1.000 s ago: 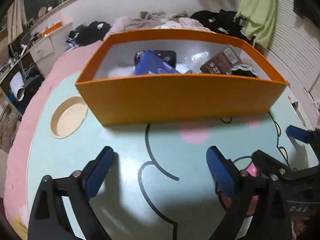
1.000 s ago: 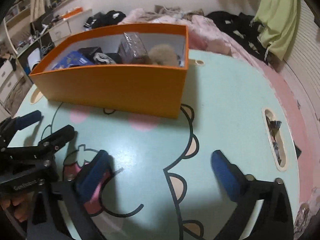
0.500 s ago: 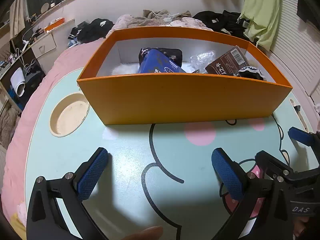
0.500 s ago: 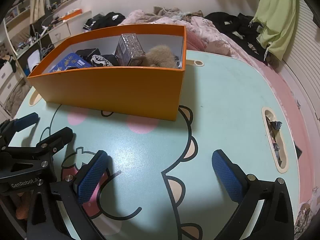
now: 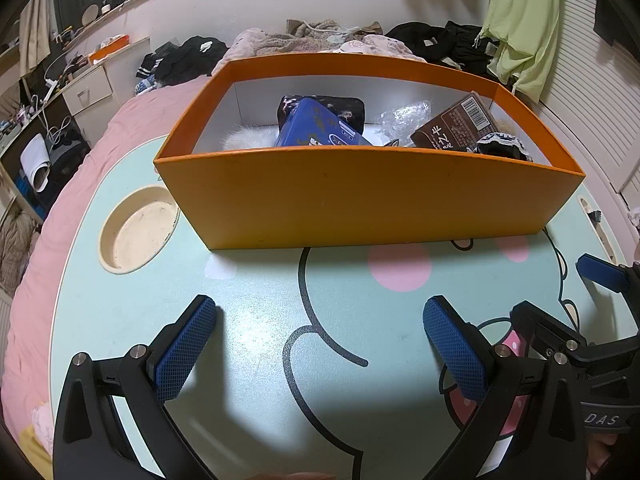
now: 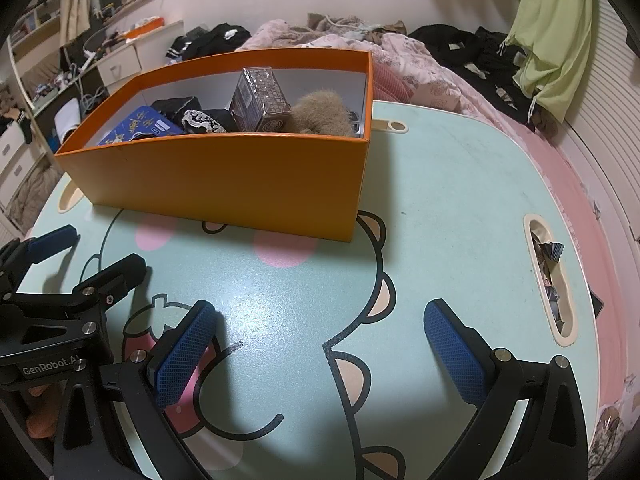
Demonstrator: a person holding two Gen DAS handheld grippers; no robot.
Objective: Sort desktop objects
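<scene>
1. The left gripper (image 5: 320,344) hovered over the mint cartoon table (image 5: 248,312), its blue pads spread wide, holding nothing.
2. The right gripper (image 6: 320,344) hung beside it, likewise spread and empty.
3. The orange box (image 5: 360,196) stood on the table ahead, holding a blue tin (image 5: 316,128), a brown packet (image 5: 452,128) and a fuzzy brown toy (image 6: 320,114).
</scene>
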